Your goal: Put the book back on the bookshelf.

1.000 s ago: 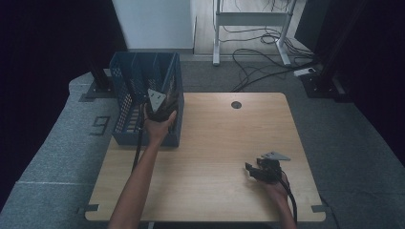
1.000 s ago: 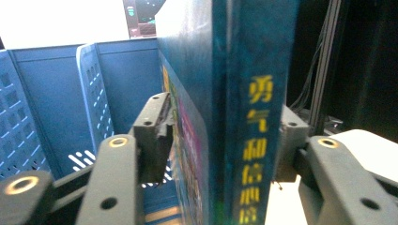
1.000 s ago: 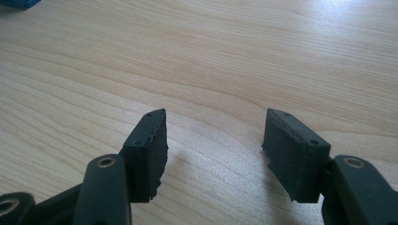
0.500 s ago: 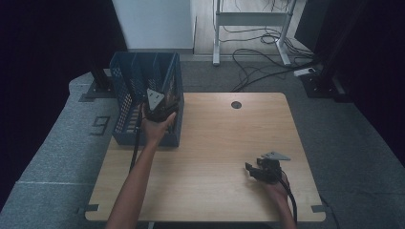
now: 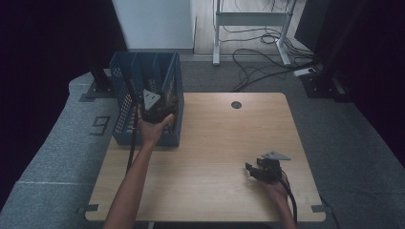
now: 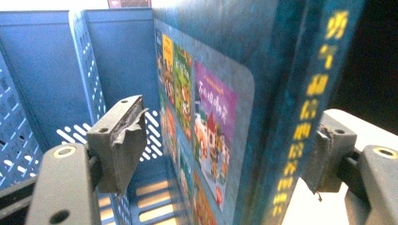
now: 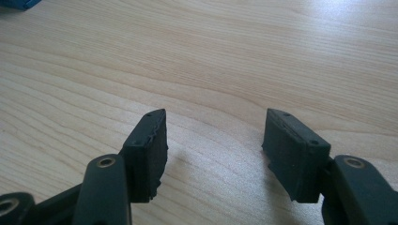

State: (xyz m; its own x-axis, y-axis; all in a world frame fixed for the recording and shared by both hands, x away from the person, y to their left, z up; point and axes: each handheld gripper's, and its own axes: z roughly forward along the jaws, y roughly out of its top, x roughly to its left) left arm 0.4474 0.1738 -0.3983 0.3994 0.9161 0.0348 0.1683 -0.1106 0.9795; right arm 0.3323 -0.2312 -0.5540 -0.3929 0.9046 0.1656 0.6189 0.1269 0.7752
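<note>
A blue slotted basket [image 5: 125, 95] stands on the table's far left corner. My left gripper [image 5: 160, 102] reaches into its right side. In the left gripper view a teal book [image 6: 225, 93] with yellow lettering on its spine stands upright in the basket [image 6: 47, 93], between the jaws of my left gripper [image 6: 227, 140]. Those jaws have just been opening. The left pad [image 6: 124, 140] stands clear of the cover, and the right pad [image 6: 328, 154] sits close by the spine. My right gripper [image 5: 253, 171] rests low over the table at the near right, and its view shows the right gripper [image 7: 216, 136] open with nothing between the jaws.
The wooden table [image 5: 215, 138] has a round cable hole [image 5: 236, 105] near its far edge. Grey floor mats lie to the left. A white desk frame and loose cables [image 5: 258, 57] stand behind the table.
</note>
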